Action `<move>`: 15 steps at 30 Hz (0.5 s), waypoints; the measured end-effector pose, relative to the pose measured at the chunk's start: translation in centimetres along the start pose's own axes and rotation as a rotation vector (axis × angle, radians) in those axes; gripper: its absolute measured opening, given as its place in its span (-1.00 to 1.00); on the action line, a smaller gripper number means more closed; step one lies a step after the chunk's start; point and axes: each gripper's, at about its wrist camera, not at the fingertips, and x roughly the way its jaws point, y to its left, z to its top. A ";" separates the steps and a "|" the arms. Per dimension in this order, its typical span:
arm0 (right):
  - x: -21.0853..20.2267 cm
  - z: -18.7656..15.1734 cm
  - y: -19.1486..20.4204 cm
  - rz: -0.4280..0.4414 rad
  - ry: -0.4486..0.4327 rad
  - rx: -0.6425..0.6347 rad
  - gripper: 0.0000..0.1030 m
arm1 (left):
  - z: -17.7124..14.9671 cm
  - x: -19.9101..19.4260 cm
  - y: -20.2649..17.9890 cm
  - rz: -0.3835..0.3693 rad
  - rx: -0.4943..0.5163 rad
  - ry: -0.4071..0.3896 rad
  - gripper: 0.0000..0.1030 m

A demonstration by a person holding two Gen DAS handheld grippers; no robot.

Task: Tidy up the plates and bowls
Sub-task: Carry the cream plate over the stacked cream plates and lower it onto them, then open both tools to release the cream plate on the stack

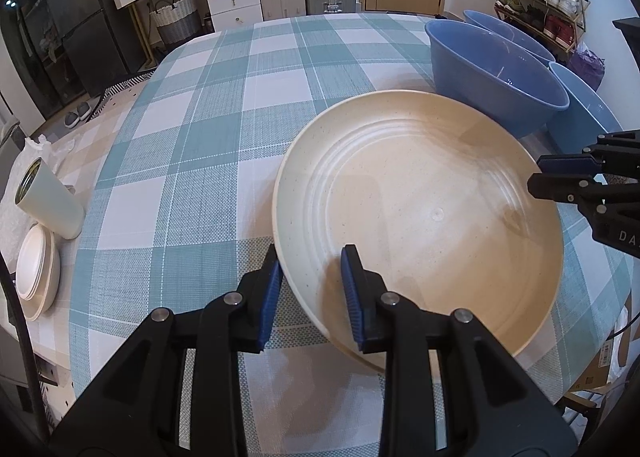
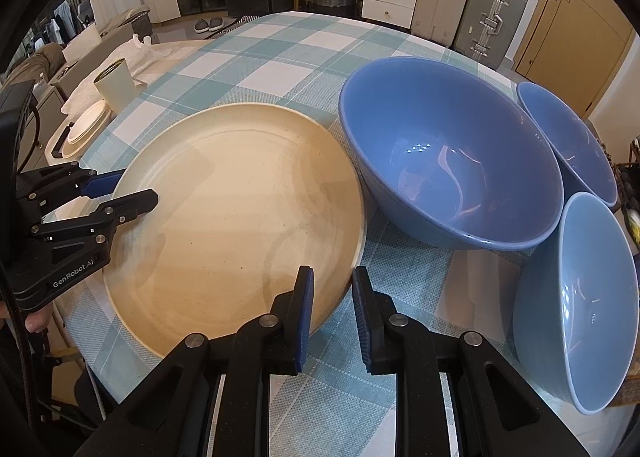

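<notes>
A large cream plate (image 1: 420, 209) lies on the checked tablecloth; it also shows in the right wrist view (image 2: 236, 217). My left gripper (image 1: 310, 293) is open, its fingers astride the plate's near-left rim, one outside and one over the plate. My right gripper (image 2: 332, 313) is open, astride the plate's opposite rim. Three blue bowls stand beside the plate: a big one (image 2: 448, 157), one behind it (image 2: 568, 141) and one at the table edge (image 2: 580, 305).
A small stack of white plates (image 1: 38, 261) and a pale cup (image 1: 48, 197) sit at the table's left edge on a beige cloth. The checked tablecloth (image 1: 192, 129) stretches away behind the plate. Suitcases, drawers and a shoe rack stand beyond the table.
</notes>
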 end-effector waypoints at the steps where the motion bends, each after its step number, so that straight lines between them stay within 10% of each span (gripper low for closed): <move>1: 0.0 0.0 0.1 -0.001 0.000 -0.002 -0.61 | 0.0 0.0 0.0 -0.001 0.000 0.000 -0.51; 15: -0.1 0.0 0.0 0.033 0.001 0.005 -0.38 | 0.2 -0.1 0.7 -0.071 -0.042 0.013 -0.19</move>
